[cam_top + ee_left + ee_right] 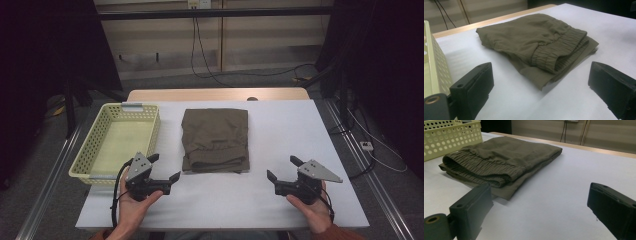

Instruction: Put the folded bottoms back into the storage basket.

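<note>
A folded olive-brown garment [215, 139] with an elastic waistband lies in the middle of the white table [285, 130]. In the left gripper view the garment [536, 42] sits ahead of the jaws, waistband toward me. In the right gripper view the garment [499, 160] lies ahead and to the left. My left gripper [164, 167] rests near the front left, open and empty, just short of the garment's near left corner. My right gripper [283, 167] stands open and empty at the front right, apart from the cloth.
A pale yellow perforated basket [88, 150] stands at the table's left, beside the garment; its wall shows as basket [436, 67] and basket [451, 137]. Cables [200, 55] hang behind the table. Dark stands flank both sides.
</note>
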Demonstrator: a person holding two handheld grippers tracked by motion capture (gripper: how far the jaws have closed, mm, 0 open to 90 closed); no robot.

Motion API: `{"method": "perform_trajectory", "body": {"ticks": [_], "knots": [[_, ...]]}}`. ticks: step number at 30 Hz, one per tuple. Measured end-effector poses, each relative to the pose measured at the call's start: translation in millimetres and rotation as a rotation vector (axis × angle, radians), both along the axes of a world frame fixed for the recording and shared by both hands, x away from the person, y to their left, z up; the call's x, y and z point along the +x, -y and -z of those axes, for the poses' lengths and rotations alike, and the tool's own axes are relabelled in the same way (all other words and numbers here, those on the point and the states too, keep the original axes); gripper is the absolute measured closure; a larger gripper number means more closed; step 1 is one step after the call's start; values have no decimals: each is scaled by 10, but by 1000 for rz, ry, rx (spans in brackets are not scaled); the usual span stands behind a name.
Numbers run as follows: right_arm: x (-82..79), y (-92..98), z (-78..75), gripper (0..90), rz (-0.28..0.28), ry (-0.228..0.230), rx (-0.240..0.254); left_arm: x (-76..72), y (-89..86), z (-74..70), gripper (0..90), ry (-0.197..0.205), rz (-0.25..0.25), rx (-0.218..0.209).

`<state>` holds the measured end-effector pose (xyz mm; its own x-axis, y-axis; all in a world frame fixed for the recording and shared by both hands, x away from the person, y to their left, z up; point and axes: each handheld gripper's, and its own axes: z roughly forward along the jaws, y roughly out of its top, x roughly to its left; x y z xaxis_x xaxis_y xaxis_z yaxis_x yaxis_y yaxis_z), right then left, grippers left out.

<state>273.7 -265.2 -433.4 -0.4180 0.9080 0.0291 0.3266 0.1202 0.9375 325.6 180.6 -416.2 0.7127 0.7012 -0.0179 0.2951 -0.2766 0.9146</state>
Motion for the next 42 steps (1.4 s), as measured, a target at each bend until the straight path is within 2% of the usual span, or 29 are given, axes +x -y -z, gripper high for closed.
{"method": "perform_trajectory", "body": {"ticks": [14, 18, 23, 29, 32, 42], "knots": [[-2, 17, -11, 61, 0, -3, 9, 3, 76, 26, 70, -11, 12, 13], [-7, 17, -14, 60, -1, -5, 8, 12, 91, 21, 70, -10, 8, -1], [-19, 15, -20, 59, 3, -10, 8, 40, 113, 17, 69, -30, 3, 4], [-50, 27, -30, 59, 3, -11, 7, 62, 167, -22, 67, -14, 11, 12], [-44, 31, -13, 57, -5, -25, 7, 102, 229, -35, 67, -16, 22, 25], [-39, 57, -3, 58, 1, -29, 11, 261, 327, -60, 68, -27, -6, 34]]}}
